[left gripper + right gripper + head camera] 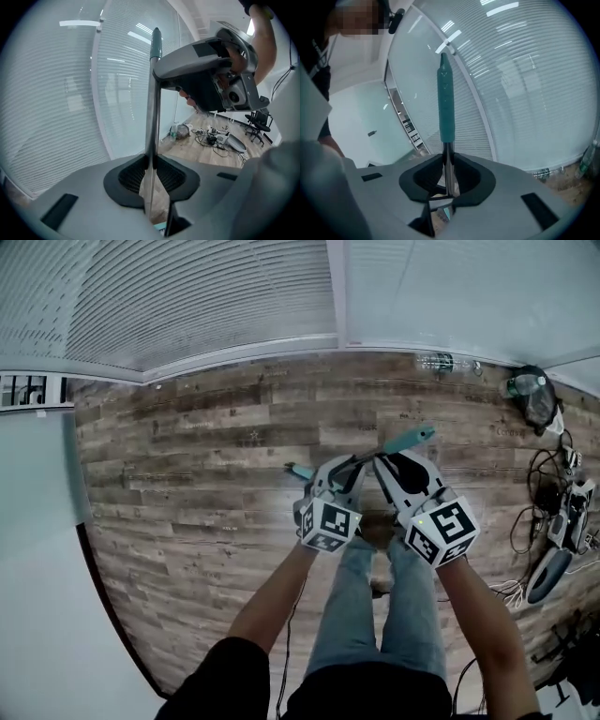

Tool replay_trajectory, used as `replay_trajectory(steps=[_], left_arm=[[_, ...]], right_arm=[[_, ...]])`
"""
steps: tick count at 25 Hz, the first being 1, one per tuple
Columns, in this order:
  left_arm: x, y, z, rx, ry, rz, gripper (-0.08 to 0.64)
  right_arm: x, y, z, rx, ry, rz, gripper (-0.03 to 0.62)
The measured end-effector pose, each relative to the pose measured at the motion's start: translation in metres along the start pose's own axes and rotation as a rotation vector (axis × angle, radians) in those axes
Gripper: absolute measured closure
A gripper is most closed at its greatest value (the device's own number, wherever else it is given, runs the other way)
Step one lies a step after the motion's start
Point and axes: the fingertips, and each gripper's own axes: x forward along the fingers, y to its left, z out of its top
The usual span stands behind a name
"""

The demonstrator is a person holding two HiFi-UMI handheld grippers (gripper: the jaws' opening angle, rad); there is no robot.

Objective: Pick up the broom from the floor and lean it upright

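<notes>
The broom has a thin metal handle (152, 112) ending in a teal grip (445, 101). In the head view the teal grip (417, 437) sticks out to the upper right of both grippers, above the wooden floor. A second teal piece (298, 471) shows just left of them. My left gripper (349, 468) is shut on the metal handle, which rises steeply from between its jaws (151, 176). My right gripper (389, 463) grips the handle just below the teal grip, and its jaws (447, 176) are shut on it. The right gripper (220, 70) sits above the left one on the handle. The broom's head is hidden.
A glass wall with blinds (187, 306) runs along the far side. A water bottle (441, 362) and a dark bag (534, 395) lie at its foot. Cables and devices (553, 521) clutter the floor on the right. Office chairs (255, 129) stand further off. The person's legs (375, 615) are below.
</notes>
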Motion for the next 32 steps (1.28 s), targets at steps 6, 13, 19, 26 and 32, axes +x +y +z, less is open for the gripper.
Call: replay_trajectory(steps=[6,13,19,26,32], left_arm=[[-0.024,0.027,0.031,0.009,-0.049,0.024,0.474],[0.014,0.075,0.061,-0.044,0.001,0.046,0.474],[0.063,0.128,0.077,-0.107,0.043,0.079,0.474],[0.122,0.2,0.064,-0.149,0.111,0.115,0.474],[0.155,0.236,0.049,-0.223,0.08,0.089,0.474]], right_arm=[[0.008,0.039,0.04,-0.177,-0.03,0.046,0.508],[0.054,0.007,0.08,-0.239,-0.02,0.092,0.508],[0.113,-0.042,0.108,-0.215,0.019,0.147,0.508],[0.196,-0.09,0.11,-0.216,0.097,0.194,0.508],[0.25,-0.109,0.104,-0.246,0.204,0.187,0.508]])
